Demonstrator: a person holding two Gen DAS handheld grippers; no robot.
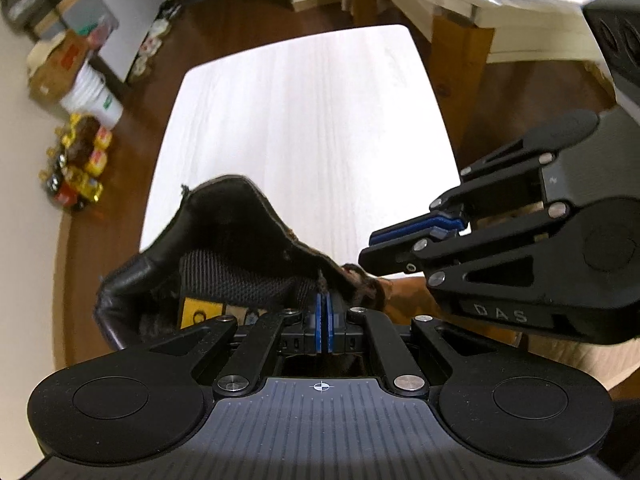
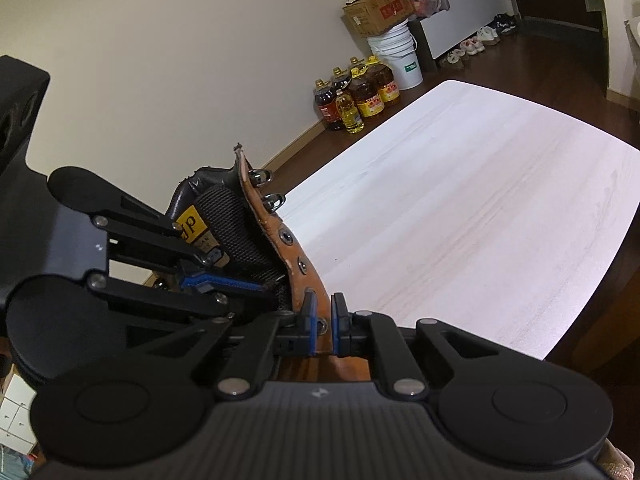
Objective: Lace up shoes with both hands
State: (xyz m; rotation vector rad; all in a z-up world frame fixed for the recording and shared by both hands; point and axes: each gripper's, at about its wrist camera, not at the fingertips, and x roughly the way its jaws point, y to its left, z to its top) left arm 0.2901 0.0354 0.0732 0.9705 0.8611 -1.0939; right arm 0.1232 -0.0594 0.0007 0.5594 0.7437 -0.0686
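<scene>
White desk [image 2: 460,208] on dark wood floor, plain wall behind. One brown boot [image 2: 256,236] sits at the near desk edge, right under both my tools. My right gripper [image 2: 325,320]: jaws narrow, blue pads on either side of the tan eyelet flap [image 2: 298,256], an eyelet right between them; looks like a pinch on the leather, contact on the right pad not fully clear. My left gripper [image 1: 325,316]: jaws nearly closed, pads together at the boot's collar edge; can't tell if anything is caught between them. Counts from the right view: two lace hooks [image 2: 266,188] up top, four round eyelets below on that flap. Five oil bottles [image 2: 356,100], one white bucket [image 2: 400,56]; the left view blurs those.
</scene>
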